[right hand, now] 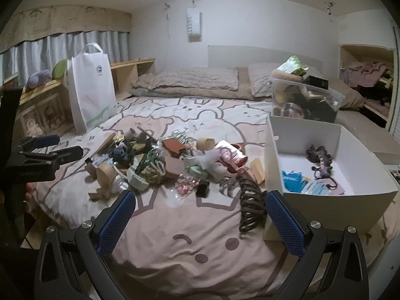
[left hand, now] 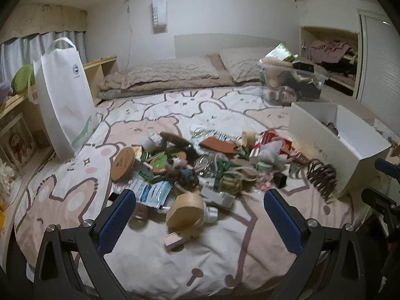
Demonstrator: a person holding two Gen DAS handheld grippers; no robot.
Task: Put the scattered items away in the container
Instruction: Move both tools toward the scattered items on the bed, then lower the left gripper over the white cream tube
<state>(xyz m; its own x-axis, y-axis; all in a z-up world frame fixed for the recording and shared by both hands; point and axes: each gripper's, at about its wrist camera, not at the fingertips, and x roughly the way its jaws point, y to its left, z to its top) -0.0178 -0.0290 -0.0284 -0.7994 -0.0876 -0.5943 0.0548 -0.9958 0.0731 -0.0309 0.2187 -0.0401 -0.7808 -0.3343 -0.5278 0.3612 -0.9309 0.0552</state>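
Observation:
A heap of small scattered items lies on the bed, also in the right wrist view. A white box stands to its right and holds a dark hair tie and blue packets; it shows in the left wrist view too. A brown coiled hair claw lies by the box's near corner. My left gripper is open and empty, just short of a roll of tan tape. My right gripper is open and empty, with the claw just inside its right finger.
A white tote bag stands at the bed's left edge. A clear bin full of things sits near the pillows. Wooden shelves run along the left. My left gripper shows at the left of the right wrist view.

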